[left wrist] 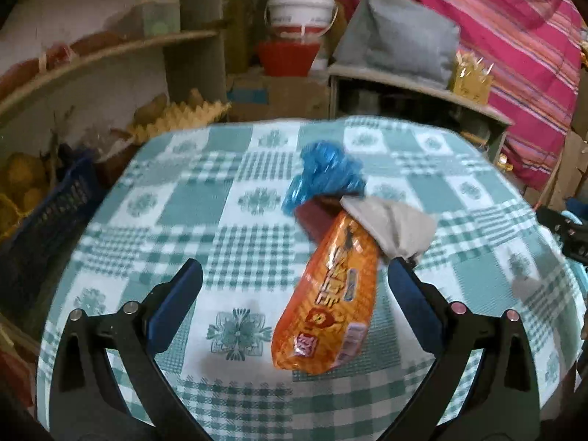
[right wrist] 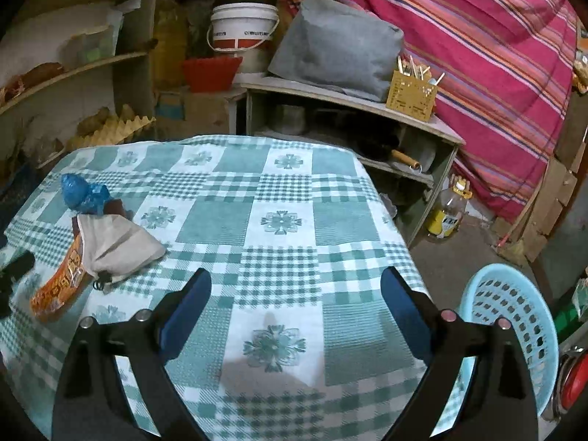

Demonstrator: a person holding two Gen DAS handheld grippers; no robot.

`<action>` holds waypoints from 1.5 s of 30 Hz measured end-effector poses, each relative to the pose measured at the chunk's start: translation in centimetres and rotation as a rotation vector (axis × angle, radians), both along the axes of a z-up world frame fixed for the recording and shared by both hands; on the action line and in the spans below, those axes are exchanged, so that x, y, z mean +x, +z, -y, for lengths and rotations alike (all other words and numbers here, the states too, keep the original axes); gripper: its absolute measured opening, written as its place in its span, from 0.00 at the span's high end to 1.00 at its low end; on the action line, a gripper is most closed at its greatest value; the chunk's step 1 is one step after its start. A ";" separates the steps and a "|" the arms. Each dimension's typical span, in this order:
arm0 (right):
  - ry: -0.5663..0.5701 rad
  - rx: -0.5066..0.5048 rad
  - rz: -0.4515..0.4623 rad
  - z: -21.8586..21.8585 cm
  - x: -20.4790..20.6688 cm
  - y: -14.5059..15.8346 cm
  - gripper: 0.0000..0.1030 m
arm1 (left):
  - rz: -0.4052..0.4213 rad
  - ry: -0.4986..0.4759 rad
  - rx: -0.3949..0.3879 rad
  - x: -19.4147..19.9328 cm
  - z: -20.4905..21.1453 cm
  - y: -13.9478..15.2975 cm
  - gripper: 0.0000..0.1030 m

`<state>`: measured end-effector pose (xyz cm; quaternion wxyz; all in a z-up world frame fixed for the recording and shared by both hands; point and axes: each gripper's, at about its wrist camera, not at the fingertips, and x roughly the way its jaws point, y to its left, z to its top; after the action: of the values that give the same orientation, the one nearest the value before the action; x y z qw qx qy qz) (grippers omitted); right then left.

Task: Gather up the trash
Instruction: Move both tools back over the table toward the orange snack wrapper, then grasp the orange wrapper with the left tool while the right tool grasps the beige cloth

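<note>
An orange snack wrapper [left wrist: 327, 294] lies on the green checked tablecloth [left wrist: 205, 220]. A grey cloth pouch [left wrist: 393, 224] lies over its far end, a crumpled blue plastic bag [left wrist: 323, 172] behind it and a dark red-brown piece [left wrist: 312, 217] beside it. My left gripper [left wrist: 294, 275] is open above the table, its fingers on either side of the wrapper's middle, not touching. My right gripper [right wrist: 296, 286] is open and empty above the bare tablecloth [right wrist: 279, 198]; the wrapper [right wrist: 60, 286], pouch [right wrist: 114, 246] and blue bag [right wrist: 82, 193] lie to its far left.
A light blue perforated basket [right wrist: 514, 327] stands on the floor at the table's right edge. A low shelf [right wrist: 349, 99] with a grey cushion and yellow holder stands behind the table. A dark blue crate [left wrist: 47, 217] is left of the table. A plastic bottle [right wrist: 448, 209] is on the floor.
</note>
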<state>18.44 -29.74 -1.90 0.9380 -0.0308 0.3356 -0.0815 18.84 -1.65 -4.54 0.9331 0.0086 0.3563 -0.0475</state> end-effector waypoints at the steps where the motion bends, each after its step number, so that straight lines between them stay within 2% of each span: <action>1: -0.003 0.008 -0.006 0.0 0.2 -0.1 0.11 | -0.011 -0.013 -0.005 0.2 0.1 -0.4 0.05; 7: -0.017 0.020 -0.018 0.1 1.1 -0.5 0.11 | -0.075 -0.065 -0.007 1.6 1.3 -2.3 0.05; 11: -0.024 0.034 -0.031 0.4 1.5 -0.8 0.11 | -0.133 -0.072 0.030 3.0 2.6 -3.7 0.05; 14: -0.028 0.046 -0.039 0.5 1.7 -1.1 0.11 | -0.152 -0.071 0.007 3.8 2.6 -3.8 0.06; 15: -0.026 0.050 -0.043 0.5 1.8 -1.2 0.11 | -0.160 -0.066 0.009 4.3 2.5 -3.9 0.09; 16: -0.022 0.053 -0.046 0.4 1.9 -1.2 0.11 | -0.165 -0.069 0.008 4.6 2.5 -4.0 0.19; 17: -0.018 0.052 -0.047 0.2 1.9 -1.2 0.11 | -0.177 -0.077 0.003 5.0 2.5 -4.1 0.23; 19: -0.006 0.041 -0.047 -0.2 1.9 -1.2 0.11 | -0.187 -0.083 -0.006 5.4 2.3 -4.3 0.38; 20: -0.001 0.038 -0.048 -0.4 1.9 -1.3 0.11 | -0.184 -0.083 -0.001 5.4 2.4 -4.3 0.41; 22: 0.013 0.037 -0.051 -0.9 2.0 -1.3 0.11 | -0.176 -0.111 -0.016 5.2 2.5 -4.1 0.61; 23: 0.018 0.037 -0.052 -1.2 2.0 -1.3 0.11 | -0.172 -0.130 -0.032 4.9 2.4 -4.0 0.67; 25: 0.032 0.037 -0.053 -1.8 2.0 -1.3 0.11 | -0.172 -0.144 -0.038 4.7 2.3 -4.0 0.89; 26: 0.043 0.035 -0.053 -2.3 2.0 -1.3 0.11 | -0.175 -0.149 -0.042 4.5 2.1 -3.9 0.93; 30: 0.077 0.013 -0.051 -3.9 2.0 -1.4 0.11 | -0.154 -0.136 -0.044 3.2 1.0 -3.0 0.96; 35: 0.117 0.016 -0.064 -5.8 1.8 -1.8 0.11 | -0.113 -0.099 -0.093 2.0 -2.0 -1.6 0.96; 41: 0.173 -0.003 -0.077 -8.8 1.7 -2.4 0.11 | -0.063 -0.028 -0.131 1.8 -6.0 -0.3 0.96; 45: 0.204 -0.016 -0.090 -10.9 2.0 -2.9 0.11 | -0.026 -0.003 -0.129 1.9 -7.6 0.3 0.96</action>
<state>20.42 -18.86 -4.83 0.9251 -0.0758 0.3719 0.0132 20.78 5.90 -4.27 0.9269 -0.0516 0.3647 -0.0721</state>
